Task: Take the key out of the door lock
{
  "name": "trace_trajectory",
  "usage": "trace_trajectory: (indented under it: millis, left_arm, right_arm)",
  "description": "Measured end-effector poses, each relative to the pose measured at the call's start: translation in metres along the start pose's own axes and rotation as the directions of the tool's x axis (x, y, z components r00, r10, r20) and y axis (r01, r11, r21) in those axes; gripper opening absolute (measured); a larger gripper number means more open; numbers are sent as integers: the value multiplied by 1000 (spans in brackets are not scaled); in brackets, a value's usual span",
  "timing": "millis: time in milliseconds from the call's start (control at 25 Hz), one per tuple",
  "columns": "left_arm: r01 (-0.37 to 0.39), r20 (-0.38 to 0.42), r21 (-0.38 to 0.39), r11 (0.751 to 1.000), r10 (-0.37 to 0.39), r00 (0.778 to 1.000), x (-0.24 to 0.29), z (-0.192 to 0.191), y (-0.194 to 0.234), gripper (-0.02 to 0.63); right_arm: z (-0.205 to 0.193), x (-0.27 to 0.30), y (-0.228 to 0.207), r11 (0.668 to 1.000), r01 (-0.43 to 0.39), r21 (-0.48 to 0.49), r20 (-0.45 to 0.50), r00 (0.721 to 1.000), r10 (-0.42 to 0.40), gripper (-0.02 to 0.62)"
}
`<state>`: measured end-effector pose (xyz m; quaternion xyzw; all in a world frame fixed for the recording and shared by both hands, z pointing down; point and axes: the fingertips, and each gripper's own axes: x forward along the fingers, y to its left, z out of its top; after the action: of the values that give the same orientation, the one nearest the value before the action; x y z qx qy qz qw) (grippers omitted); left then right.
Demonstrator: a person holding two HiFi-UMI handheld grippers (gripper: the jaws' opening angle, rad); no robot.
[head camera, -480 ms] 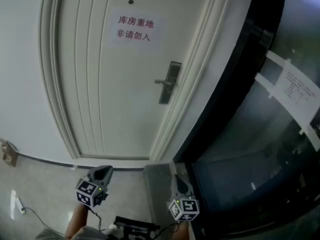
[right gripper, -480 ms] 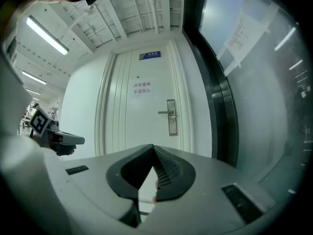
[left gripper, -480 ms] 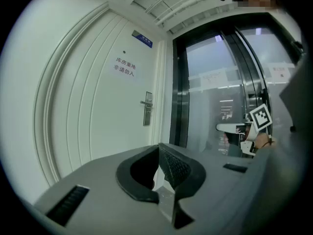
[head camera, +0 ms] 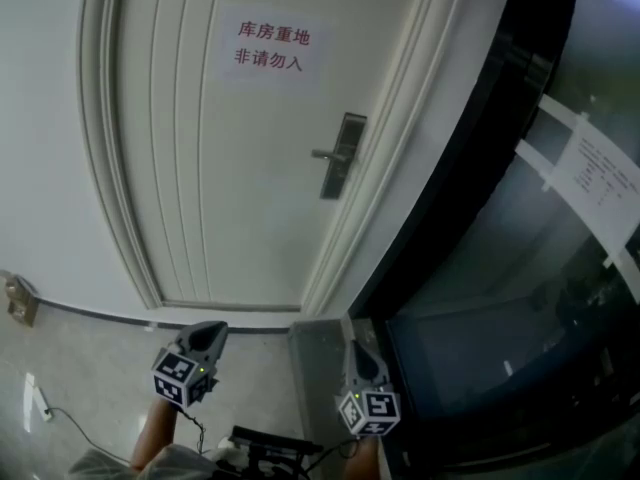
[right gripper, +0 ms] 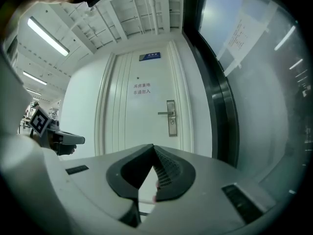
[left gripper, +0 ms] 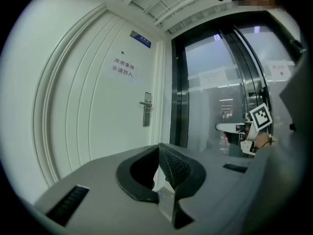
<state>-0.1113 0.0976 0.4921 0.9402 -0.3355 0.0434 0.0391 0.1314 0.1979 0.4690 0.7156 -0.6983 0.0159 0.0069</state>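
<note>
A white panelled door (head camera: 230,168) stands ahead with a metal lock plate and lever handle (head camera: 341,155) on its right side. The same lock plate (right gripper: 170,117) shows in the right gripper view and the lock plate (left gripper: 146,108) in the left gripper view. The key is too small to make out at this distance. My left gripper (head camera: 213,329) and right gripper (head camera: 355,350) hang low, well short of the door. The left gripper (left gripper: 158,146) has its jaws meeting, with nothing between them. So does the right gripper (right gripper: 153,146).
A paper sign with red characters (head camera: 270,48) is on the door. A dark-framed glass wall (head camera: 500,168) with taped paper sheets (head camera: 590,173) runs along the right. A cable and a white object (head camera: 35,408) lie on the floor at left.
The head view has shifted slightly, so the lock plate sits a little higher in the picture. Both grippers stay low and shut.
</note>
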Motion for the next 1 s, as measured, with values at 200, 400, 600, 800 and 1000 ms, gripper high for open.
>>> trace_trajectory:
  millis: [200,400,600,800,1000]
  left_arm:
    - [-8,-7,1,1000,8,1000,6,-2,-6,5]
    - [-8,-5,8,1000,8,1000,10,-1,-19,5]
    - [-20,-8,21,1000,20,1000,13,-6,-27,5]
    - [-38,-6,16,999,38,999,11,-10,-36,5]
    - [-48,-23,13,999,48,999,16,-18,-34,5]
  right_arm:
    - [-1,0,-9,1000,-4,-1,-8,1000,4,12]
    - [-3,-1,-19,1000,-11,3,-1,1000,11,12]
    - [-10,2,-25,1000,-21,-14,7,1000,21,12]
    - [-18,-1,-28,999,-49,2,2,999,49,12]
    - [-25,8,-32,998,-60,6,-10,998,60,12]
